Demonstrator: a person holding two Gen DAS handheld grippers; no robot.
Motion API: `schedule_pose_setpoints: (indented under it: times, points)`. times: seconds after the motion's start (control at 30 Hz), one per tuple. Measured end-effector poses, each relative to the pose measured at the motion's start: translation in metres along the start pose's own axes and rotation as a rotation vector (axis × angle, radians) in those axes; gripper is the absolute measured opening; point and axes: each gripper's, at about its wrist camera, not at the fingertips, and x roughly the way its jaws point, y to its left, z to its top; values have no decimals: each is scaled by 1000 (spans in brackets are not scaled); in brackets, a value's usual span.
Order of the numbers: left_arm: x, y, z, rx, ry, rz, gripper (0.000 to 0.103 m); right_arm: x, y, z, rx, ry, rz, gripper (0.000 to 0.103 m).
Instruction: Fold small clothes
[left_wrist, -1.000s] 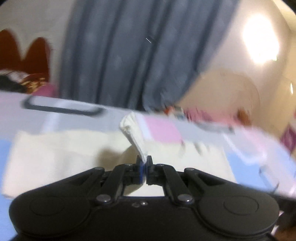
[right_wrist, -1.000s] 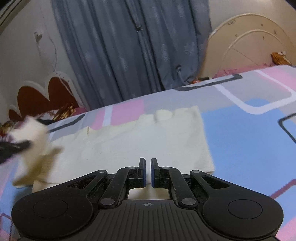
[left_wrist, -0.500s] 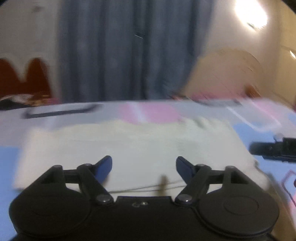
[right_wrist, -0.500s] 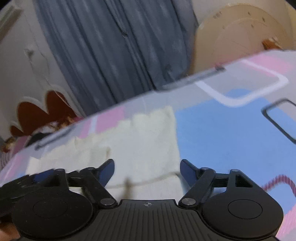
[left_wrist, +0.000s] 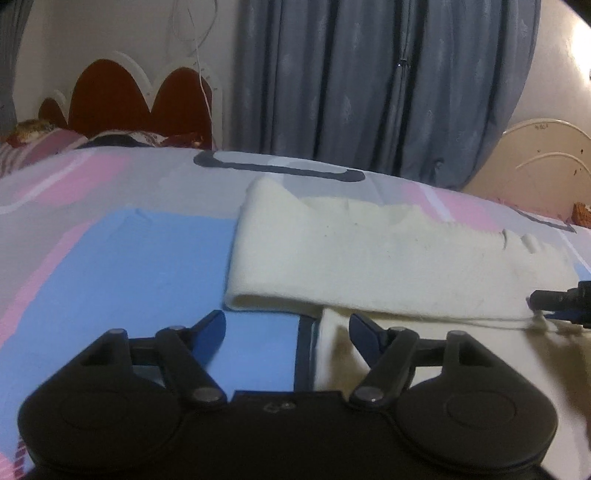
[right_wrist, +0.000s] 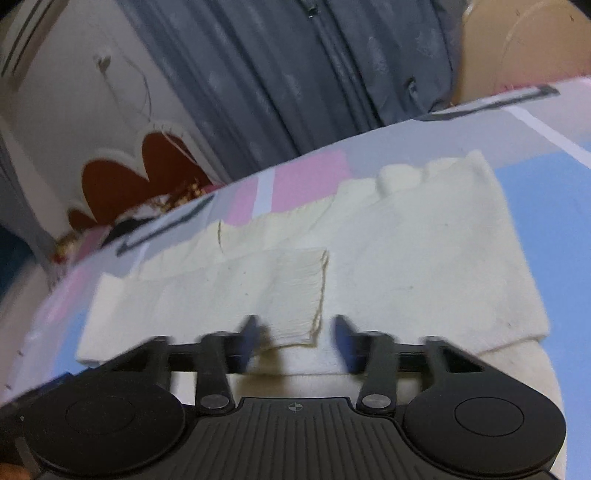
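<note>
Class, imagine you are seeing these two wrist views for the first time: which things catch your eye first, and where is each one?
The cream cloth stands out first, lying partly folded across the middle of the patterned bedsheet of blue, pink and grey blocks. In the foreground of each view sits a black gripper, the left gripper and the right gripper, jaws apart at the cloth's near edge. Behind the bed hang grey-blue curtains.

One cream garment, folded over itself. One bedsheet under it. Two grippers: left gripper and right gripper. One grey curtain. One red headboard. One cream arched board at right.
</note>
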Motion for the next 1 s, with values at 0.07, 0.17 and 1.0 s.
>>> schedule_pose_setpoints:
  times: [0.07,0.17,1.0]
  points:
    - [6,5,-2,-15,9,4,70,1,0,3,-2,-2,7,11]
    - [7,7,-4,-11,16,1,68,-10,3,4,-42,-43,-10,4]
    - [9,11,-11,-9,24,-77,32,-86,-61,5,5,-159,-148,4]
